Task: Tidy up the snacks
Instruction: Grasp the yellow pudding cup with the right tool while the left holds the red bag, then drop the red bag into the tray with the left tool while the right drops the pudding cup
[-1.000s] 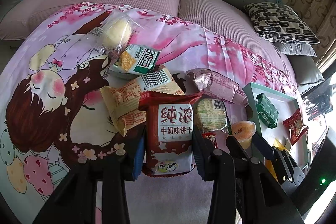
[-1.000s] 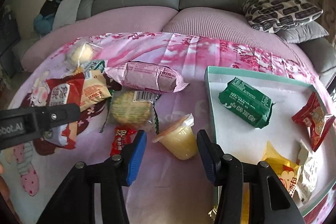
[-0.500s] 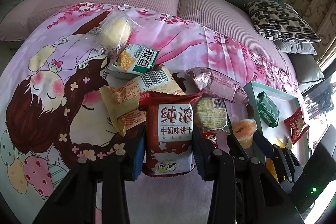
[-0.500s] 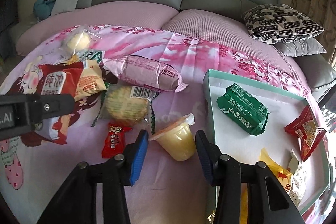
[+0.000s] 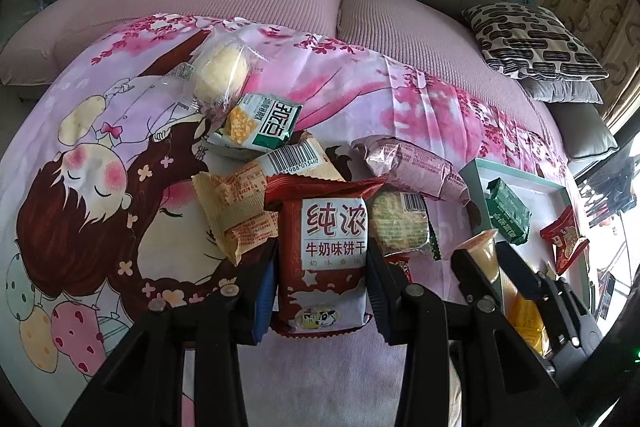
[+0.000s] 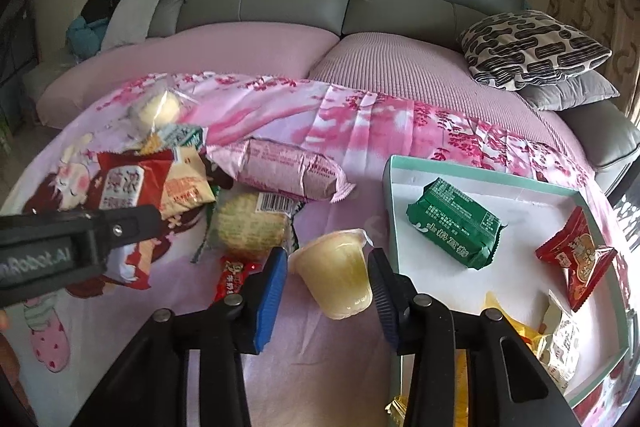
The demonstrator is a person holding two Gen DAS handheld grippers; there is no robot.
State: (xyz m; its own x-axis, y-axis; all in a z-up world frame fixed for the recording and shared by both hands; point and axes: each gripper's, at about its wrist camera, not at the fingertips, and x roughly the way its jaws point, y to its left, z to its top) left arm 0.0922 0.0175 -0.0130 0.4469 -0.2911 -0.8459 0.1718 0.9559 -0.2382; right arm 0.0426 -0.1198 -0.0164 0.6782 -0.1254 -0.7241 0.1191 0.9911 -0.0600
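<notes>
Left claw is clamping one red biscuit pack reading "纯浓 牛奶味饼干", lower center of frame, pointing down at the pile. Right claw is closing around one yellow jelly cup, pads not yet pressing. Tray, right side, is holding one green pack and one red pack.

A tray sits at the right edge of the cloth. In the tray, 1 packet lies near the back left corner and 1 small packet by the right edge. Left of the tray lies a jelly cup. Behind it lies a long packet. A round bun lies near the back left edge.
</notes>
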